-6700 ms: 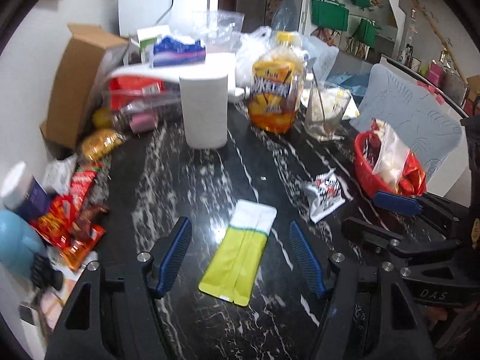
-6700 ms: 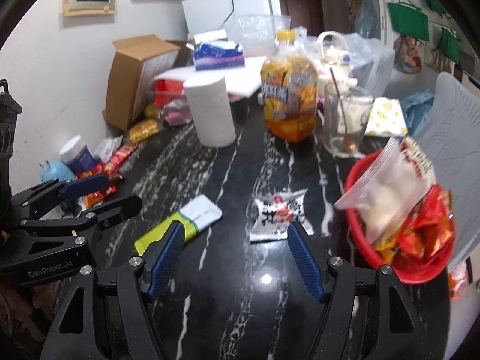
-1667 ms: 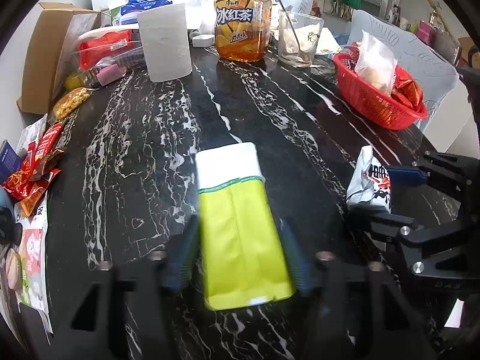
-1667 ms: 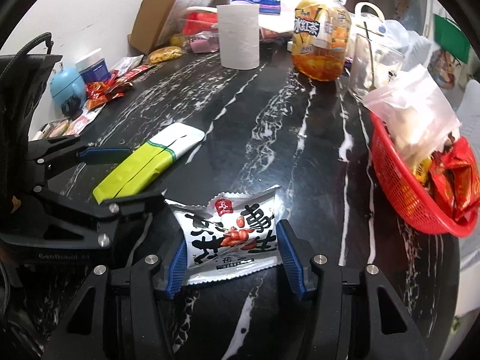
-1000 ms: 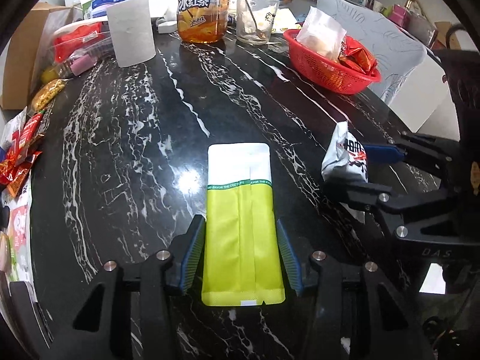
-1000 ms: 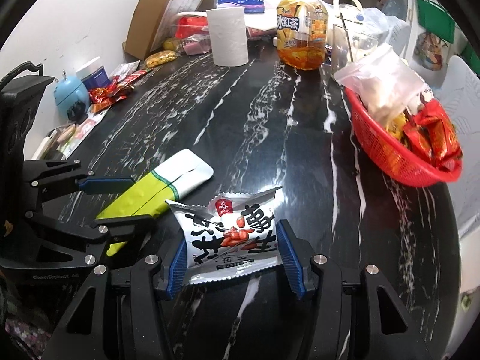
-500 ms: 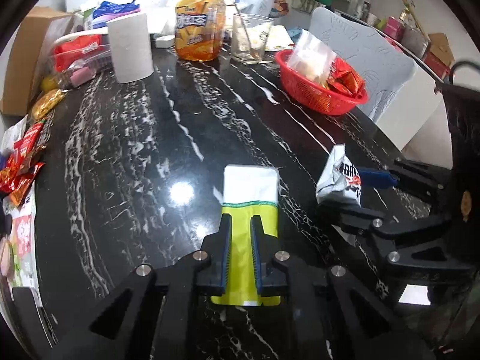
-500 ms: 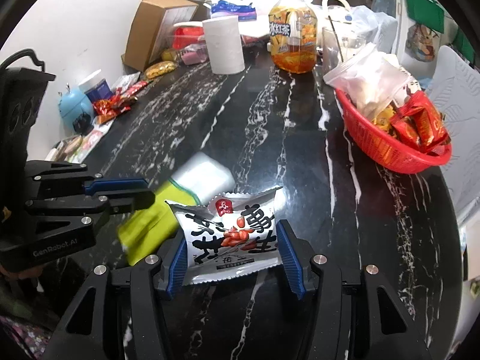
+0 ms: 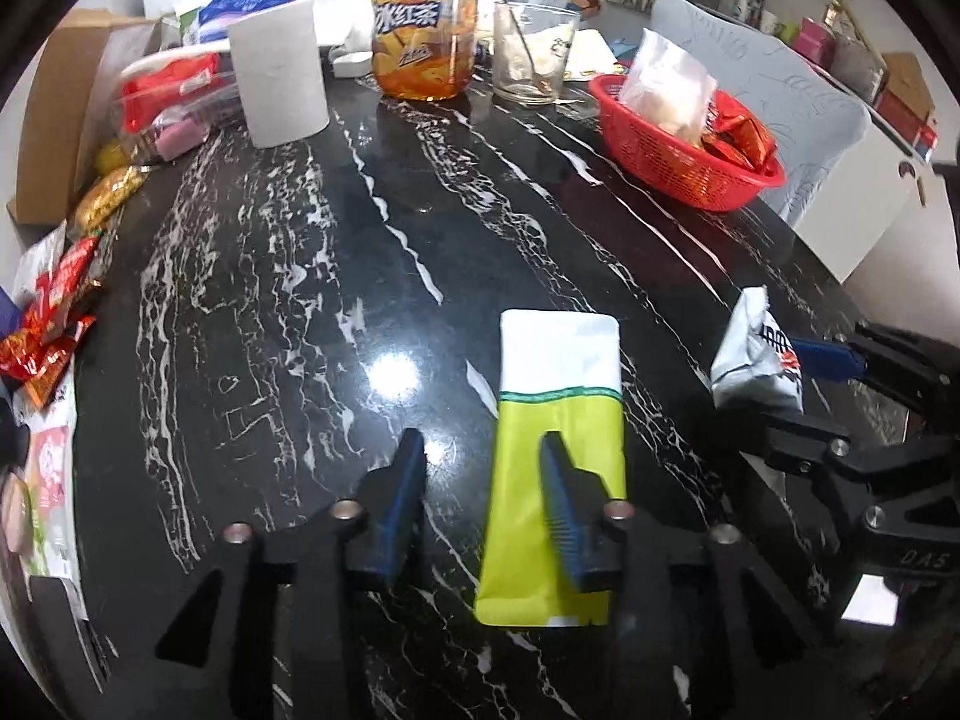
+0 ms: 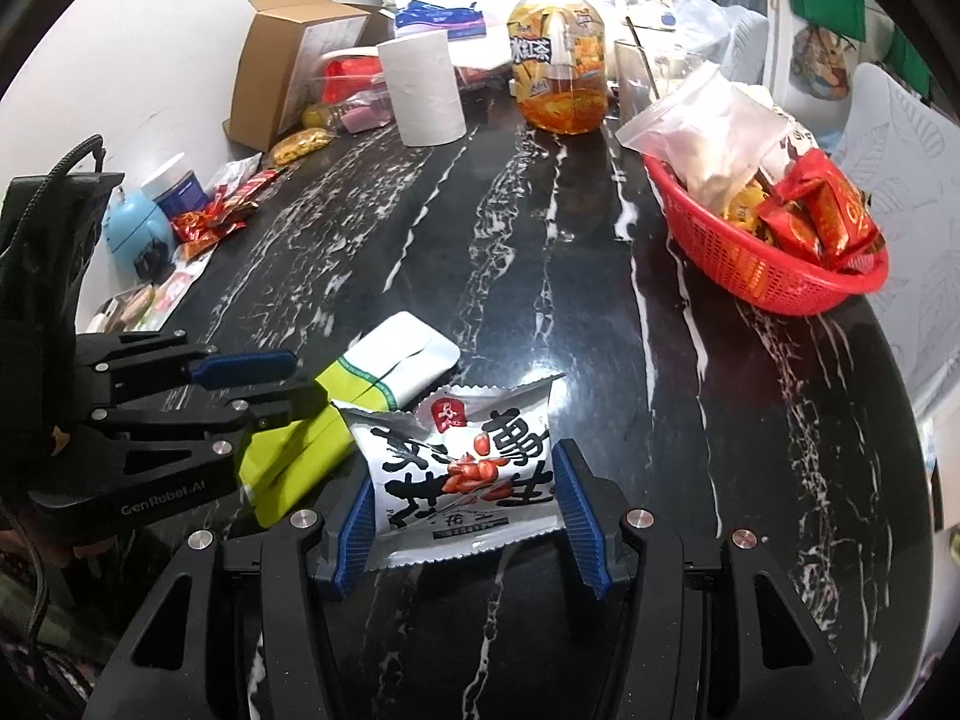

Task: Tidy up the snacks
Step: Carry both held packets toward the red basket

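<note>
- Clamping a white peanut packet (image 10: 480, 498) by its two side edges between the blue pads: right gripper (image 10: 462, 468), jaws about half apart, packet upright in front of the camera with its red and black print facing it.
- Standing just to the left of that, jaws parted with bare black marble table (image 9: 270, 300) showing in the gap: left gripper (image 9: 480, 441), nothing between its pads.
- Lying lengthwise just beside the gap, with the left gripper's right-hand finger crossing in front of the green end: yellow-green packet (image 9: 558, 372), white end pointing away. Whether that finger touches it cannot be told.
- Spread along the left table edge: red snack wrappers (image 9: 54, 312).
- Sitting farther off on the right side of the table: red basket (image 9: 672, 162), filled with red packets and a clear bag (image 9: 666, 84) standing up out of it.
- Lined up along the far side: paper roll (image 9: 279, 72), orange tea bottle (image 9: 420, 42), glass (image 9: 528, 54) with a spoon in it.
- Resting at the far left corner against the wall: open cardboard box (image 10: 270, 60).
</note>
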Demonstrator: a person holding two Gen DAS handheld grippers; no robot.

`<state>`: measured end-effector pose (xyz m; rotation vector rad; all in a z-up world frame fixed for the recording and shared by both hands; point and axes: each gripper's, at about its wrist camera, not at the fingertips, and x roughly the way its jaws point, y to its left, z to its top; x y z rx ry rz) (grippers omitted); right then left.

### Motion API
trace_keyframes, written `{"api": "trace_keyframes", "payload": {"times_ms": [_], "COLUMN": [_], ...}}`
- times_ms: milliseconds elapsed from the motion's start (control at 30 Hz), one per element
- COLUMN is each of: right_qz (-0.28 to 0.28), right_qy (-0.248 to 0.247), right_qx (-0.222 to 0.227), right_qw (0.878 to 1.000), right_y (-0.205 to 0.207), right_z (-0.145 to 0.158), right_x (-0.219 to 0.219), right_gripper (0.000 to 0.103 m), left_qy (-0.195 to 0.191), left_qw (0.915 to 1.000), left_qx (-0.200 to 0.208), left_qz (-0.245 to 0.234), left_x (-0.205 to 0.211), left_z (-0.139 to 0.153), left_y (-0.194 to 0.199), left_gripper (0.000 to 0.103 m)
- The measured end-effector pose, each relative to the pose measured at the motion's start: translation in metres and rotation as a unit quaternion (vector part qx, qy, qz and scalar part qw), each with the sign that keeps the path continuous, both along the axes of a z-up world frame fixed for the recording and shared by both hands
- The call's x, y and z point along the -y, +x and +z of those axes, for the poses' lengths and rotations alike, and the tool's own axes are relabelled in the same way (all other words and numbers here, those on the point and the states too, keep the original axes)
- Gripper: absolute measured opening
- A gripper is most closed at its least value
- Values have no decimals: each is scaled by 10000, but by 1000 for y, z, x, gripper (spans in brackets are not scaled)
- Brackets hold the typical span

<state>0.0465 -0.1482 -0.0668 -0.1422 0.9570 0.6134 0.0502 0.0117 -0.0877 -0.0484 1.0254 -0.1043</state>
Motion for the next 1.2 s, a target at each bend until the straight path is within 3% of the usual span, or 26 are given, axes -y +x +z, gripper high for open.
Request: {"api": "trace_keyframes", "payload": {"times_ms": [200, 500, 533, 667, 767, 900, 1000, 1033, 1067, 1133, 1200], "right_qz": [-125, -323, -359, -548, -582, -589, -635, -639, -643, -659, -675], "right_qy": [75, 164, 160, 176, 197, 212, 194, 194, 194, 195, 210], "right_qx": [-1, -114, -119, -174, -234, -231, -220, -213, -209, -201, -194], "right_qw": [9999, 9993, 9992, 9982, 9978, 9978, 9976, 9975, 9975, 9974, 9973], "right_y": [3, 7, 8, 9, 11, 12, 13, 13, 13, 13, 12], "right_z": [2, -3, -4, -7, -10, -10, -11, -11, -11, -11, -11], "right_x": [6, 19, 22, 33, 36, 37, 37, 38, 39, 40, 40], "right_gripper": [54, 54, 54, 54, 54, 54, 54, 54, 54, 54, 54], "left_qy": [-153, -379, -362, -315, -147, 38, 305, 336, 323, 304, 281], "left_qw": [9999, 9988, 9988, 9988, 9989, 9989, 9994, 9993, 9991, 9989, 9989], "left_qx": [5, -22, -22, -21, 17, 41, 93, 120, 162, 239, 274], "left_qz": [43, -318, -324, -381, -442, -467, -140, -143, -205, -275, -242], "left_x": [0, 20, 21, 25, 32, 35, 33, 33, 34, 34, 33], "left_z": [2, -2, -2, -7, -9, -9, -11, -12, -10, -4, -4], "left_y": [4, 12, 13, 16, 14, 14, 13, 13, 12, 9, 8], "left_gripper": [41, 42, 48, 90, 93, 93, 93, 89, 71, 47, 47]}}
